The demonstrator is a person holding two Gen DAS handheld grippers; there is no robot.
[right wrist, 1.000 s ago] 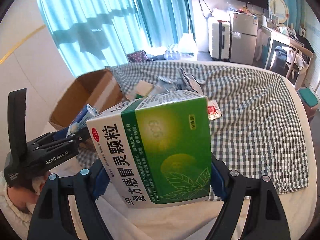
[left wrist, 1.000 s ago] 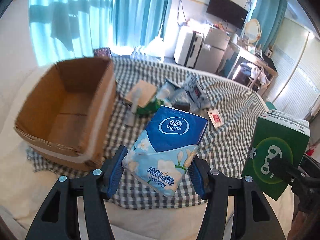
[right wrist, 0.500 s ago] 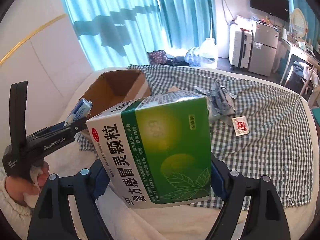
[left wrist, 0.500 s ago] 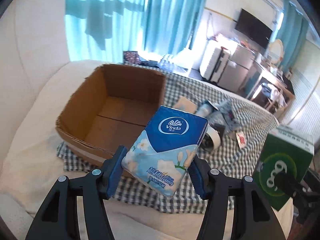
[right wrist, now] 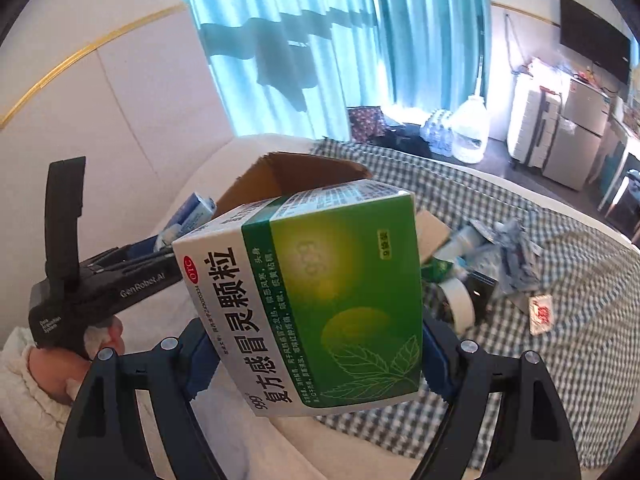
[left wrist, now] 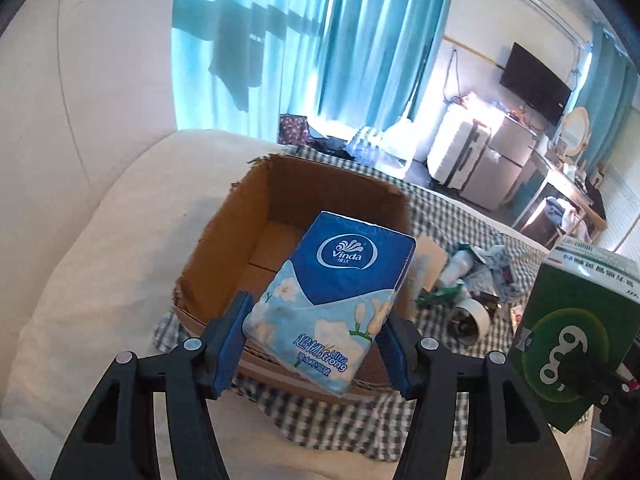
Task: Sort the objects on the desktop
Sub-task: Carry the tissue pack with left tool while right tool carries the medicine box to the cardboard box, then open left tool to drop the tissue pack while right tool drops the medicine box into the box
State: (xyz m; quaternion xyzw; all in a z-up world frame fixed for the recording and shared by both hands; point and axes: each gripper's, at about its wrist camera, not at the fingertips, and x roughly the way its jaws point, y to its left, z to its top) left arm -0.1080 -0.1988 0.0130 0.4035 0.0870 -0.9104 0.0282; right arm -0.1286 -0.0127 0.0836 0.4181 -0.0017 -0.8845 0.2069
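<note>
Left tool [left wrist: 316, 350]: blue-padded jaws closed on a soft blue-and-white plastic tissue pack printed "Vinda" [left wrist: 334, 306]. The pack is gripped by its two long sides near its lower end and is tilted, logo end pointing away. In the left wrist view it hangs over the near right part of an open brown cardboard box [left wrist: 240, 232], above the box's near wall; whether it touches the cardboard cannot be told.

Right tool [right wrist: 316, 364]: blue-padded jaws closed on a green-and-white cardboard medicine box with Chinese lettering [right wrist: 320, 300]. This box is held off the surface, tilted, its green face towards the camera. In the left wrist view the same medicine box [left wrist: 576, 332] sits at the far right, well apart from the tissue pack and to the right of the cardboard box.

The cardboard box rests on a green-and-white checked cloth [left wrist: 460, 216] spread over a cream-coloured bed [left wrist: 100, 240]. The visible part of the box interior shows only bare cardboard floor.

Right of the cardboard box, on the checked cloth, lies a loose cluster: a white roll of tape [left wrist: 470, 322], a flat tan cardboard piece [left wrist: 432, 252], crumpled blue-grey plastic packets [right wrist: 512, 252], and a small white-and-red sachet [right wrist: 541, 312] further right, apart from the cluster.

In the right wrist view, the left tool's black body [right wrist: 100, 284] shows at left with the person's hand [right wrist: 48, 368] below it.
</note>
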